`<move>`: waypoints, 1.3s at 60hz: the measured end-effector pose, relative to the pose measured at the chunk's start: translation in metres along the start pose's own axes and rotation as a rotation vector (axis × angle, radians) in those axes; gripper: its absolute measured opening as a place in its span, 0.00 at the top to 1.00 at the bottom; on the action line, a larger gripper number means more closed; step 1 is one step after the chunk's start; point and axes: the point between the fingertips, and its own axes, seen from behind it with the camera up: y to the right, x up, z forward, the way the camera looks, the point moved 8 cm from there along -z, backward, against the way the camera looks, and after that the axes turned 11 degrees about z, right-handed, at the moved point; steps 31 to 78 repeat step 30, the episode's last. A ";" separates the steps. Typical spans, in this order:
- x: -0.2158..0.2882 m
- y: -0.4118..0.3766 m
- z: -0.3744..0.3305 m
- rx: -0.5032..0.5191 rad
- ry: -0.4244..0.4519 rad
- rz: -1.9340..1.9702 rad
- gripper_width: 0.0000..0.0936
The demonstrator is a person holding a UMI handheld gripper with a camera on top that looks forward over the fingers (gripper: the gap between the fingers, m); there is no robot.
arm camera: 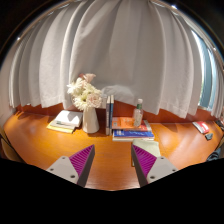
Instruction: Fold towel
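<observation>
No towel shows in the gripper view. My gripper (112,162) is open and empty, its two purple-padded fingers (80,160) spread wide above the bare wooden table (112,150). Nothing lies between the fingers. The table's objects all stand well beyond them, near the far edge.
A vase of flowers (88,105) stands at the far left of centre, with stacked books (66,122) beside it. A dark bottle (109,113), a clear bottle (138,112) and a pile of books (130,130) sit behind. A red item (203,127) lies far right. White curtains (120,50) hang behind.
</observation>
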 end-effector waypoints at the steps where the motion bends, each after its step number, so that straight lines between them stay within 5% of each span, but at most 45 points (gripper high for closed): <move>1: -0.004 -0.002 -0.002 -0.002 -0.003 0.003 0.22; 18: -0.039 -0.027 -0.028 -0.009 -0.018 0.063 0.22; 78: -0.042 -0.030 -0.033 -0.018 -0.009 0.068 0.22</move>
